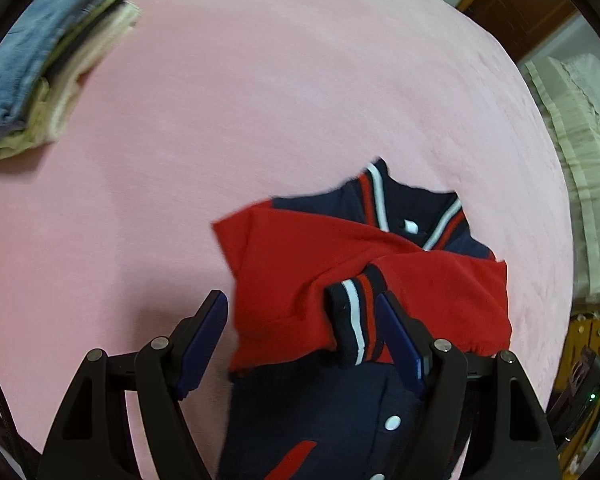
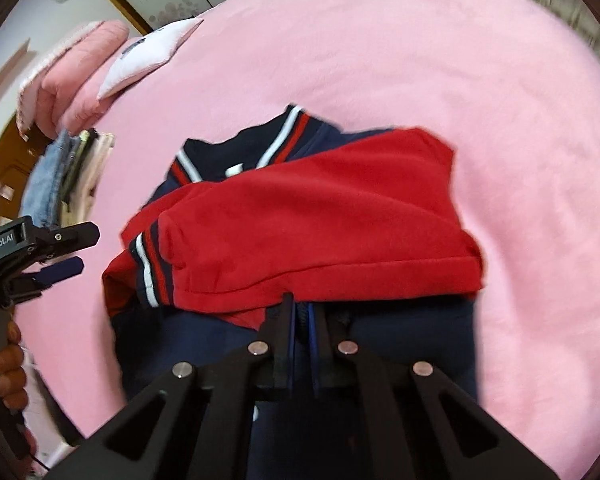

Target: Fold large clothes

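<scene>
Right wrist view: sleeves already crossed on jacket [image 2: 316, 216]; right hand-held gripper [image 2: 300, 312] closed at sleeve edge, grip unclear; left hand-held gripper [image 1: 304, 312] open over cuff [image 1: 356, 320]; next, likely hem-to-collar fold.

Around you: wide pink fleece bedspread [image 1: 260, 80]. Far left, stack of folded clothes [image 1: 40, 68], blue denim on top, cream & dark layers under. Pink quilted pillow [image 2: 80, 76] w/ white cushion [image 2: 148, 54] leaning beside it. Cream lace-trimmed cloth [image 1: 576, 128] at right edge.
</scene>
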`<action>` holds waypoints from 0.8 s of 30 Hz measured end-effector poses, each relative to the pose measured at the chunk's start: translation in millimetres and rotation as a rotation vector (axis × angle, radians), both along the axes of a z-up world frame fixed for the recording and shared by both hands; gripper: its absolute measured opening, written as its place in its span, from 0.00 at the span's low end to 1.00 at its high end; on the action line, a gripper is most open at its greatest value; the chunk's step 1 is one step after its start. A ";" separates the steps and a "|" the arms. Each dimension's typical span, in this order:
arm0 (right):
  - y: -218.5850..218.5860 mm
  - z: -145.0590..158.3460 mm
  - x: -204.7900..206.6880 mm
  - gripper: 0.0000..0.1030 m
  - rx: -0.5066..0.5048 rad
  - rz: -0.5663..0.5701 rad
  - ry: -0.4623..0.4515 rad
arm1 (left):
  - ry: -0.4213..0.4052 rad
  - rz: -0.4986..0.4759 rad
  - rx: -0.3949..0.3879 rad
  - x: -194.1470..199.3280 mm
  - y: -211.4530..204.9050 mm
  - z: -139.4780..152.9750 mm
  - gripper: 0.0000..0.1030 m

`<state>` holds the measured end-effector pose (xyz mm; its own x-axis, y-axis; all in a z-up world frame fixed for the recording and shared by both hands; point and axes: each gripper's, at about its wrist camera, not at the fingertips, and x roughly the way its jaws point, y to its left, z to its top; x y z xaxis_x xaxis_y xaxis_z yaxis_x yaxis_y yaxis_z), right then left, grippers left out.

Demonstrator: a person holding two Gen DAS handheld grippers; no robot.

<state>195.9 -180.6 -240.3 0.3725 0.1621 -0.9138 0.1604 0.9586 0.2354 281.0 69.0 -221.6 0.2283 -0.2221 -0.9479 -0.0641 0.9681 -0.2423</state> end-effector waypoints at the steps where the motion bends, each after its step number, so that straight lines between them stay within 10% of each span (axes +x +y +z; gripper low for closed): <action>1: 0.2 2.3 -0.2 0.05 -0.062 0.016 0.002 | 0.011 -0.008 -0.019 1.0 -3.9 -3.7 0.73; 11: -7.6 -5.4 1.0 0.05 -0.108 0.063 0.014 | 0.127 -0.119 -0.053 -0.2 -50.7 -45.0 0.61; 18: -14.5 -6.2 -8.3 0.05 -0.080 0.057 0.018 | 0.110 -0.143 0.007 -0.8 -59.7 -50.1 0.15; 24: -17.3 -7.5 -10.3 0.05 -0.071 0.045 0.023 | 0.036 -0.152 -0.028 -7.6 -59.0 -29.0 0.06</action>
<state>185.5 -197.9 -247.8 0.3448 0.1125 -0.9319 0.1213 0.9791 0.1631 273.4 10.0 -250.6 0.1564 -0.2778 -0.9478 0.0736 0.9602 -0.2693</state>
